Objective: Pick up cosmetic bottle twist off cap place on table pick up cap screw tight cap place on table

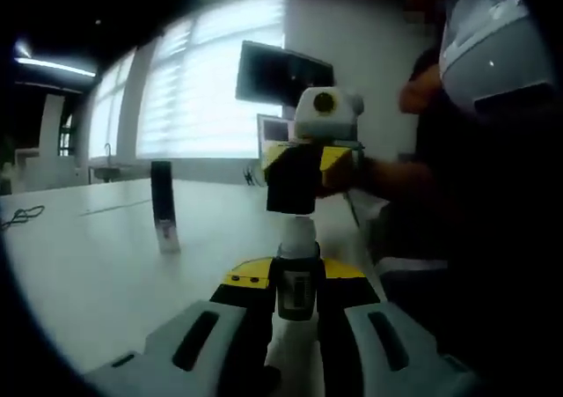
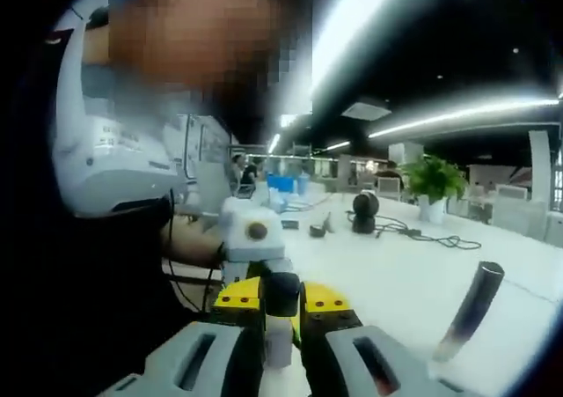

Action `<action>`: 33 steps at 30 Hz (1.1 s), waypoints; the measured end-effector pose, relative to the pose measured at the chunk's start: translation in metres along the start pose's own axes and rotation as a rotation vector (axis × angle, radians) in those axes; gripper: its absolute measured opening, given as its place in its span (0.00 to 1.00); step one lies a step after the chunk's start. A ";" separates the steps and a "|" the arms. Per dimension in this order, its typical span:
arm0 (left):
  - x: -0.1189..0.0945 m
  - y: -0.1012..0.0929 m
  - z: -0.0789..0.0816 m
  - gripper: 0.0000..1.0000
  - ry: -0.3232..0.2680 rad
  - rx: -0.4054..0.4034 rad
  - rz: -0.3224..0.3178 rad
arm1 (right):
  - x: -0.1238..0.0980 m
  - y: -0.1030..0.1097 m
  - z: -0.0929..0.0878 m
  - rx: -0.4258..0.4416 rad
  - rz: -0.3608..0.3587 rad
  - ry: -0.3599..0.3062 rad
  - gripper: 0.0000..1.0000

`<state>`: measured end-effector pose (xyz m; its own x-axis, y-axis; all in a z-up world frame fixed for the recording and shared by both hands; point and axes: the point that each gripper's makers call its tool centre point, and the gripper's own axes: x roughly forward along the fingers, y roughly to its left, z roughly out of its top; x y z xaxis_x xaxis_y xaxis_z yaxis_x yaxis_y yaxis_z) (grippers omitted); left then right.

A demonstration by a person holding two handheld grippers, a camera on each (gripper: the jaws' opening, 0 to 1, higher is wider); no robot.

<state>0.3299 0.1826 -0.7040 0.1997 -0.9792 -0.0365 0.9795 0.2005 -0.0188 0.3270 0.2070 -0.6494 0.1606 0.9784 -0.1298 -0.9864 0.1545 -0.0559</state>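
My left gripper point(image 1: 296, 298) is shut on the body of the cosmetic bottle point(image 1: 296, 284), which is held upright above the white table point(image 1: 97, 256); its white neck rises from the jaws. A black cap point(image 1: 290, 186) sits at the top of that neck, and my right gripper point(image 1: 297, 164) comes in from behind, shut on it. In the right gripper view my right gripper point(image 2: 281, 305) pinches the black cap point(image 2: 281, 291), with the pale bottle point(image 2: 279, 344) below it and the left gripper point(image 2: 252, 238) facing me. Whether the cap is threaded on or loose I cannot tell.
A dark slim tube point(image 1: 163, 205) stands on the table, leaning in the right gripper view point(image 2: 466, 313). A monitor point(image 1: 283, 76) stands behind, and a person point(image 1: 493, 150) is at the right. A plant point(image 2: 433, 181), a round black device point(image 2: 363, 210) and cables point(image 2: 422, 236) are further back.
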 end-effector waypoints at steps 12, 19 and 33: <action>0.001 -0.007 0.003 0.08 -0.009 0.000 -0.011 | 0.003 0.008 -0.012 -0.021 0.113 0.085 0.08; 0.002 -0.012 0.001 0.08 0.001 0.020 -0.033 | 0.003 0.012 -0.014 -0.030 0.159 0.112 0.08; 0.000 -0.011 0.001 0.08 0.007 0.005 -0.038 | -0.004 0.003 -0.015 -0.028 0.136 0.106 0.08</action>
<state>0.3196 0.1805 -0.7028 0.1620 -0.9859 -0.0430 0.9865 0.1628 -0.0154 0.3234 0.2011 -0.6642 0.0297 0.9698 -0.2421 -0.9982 0.0161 -0.0582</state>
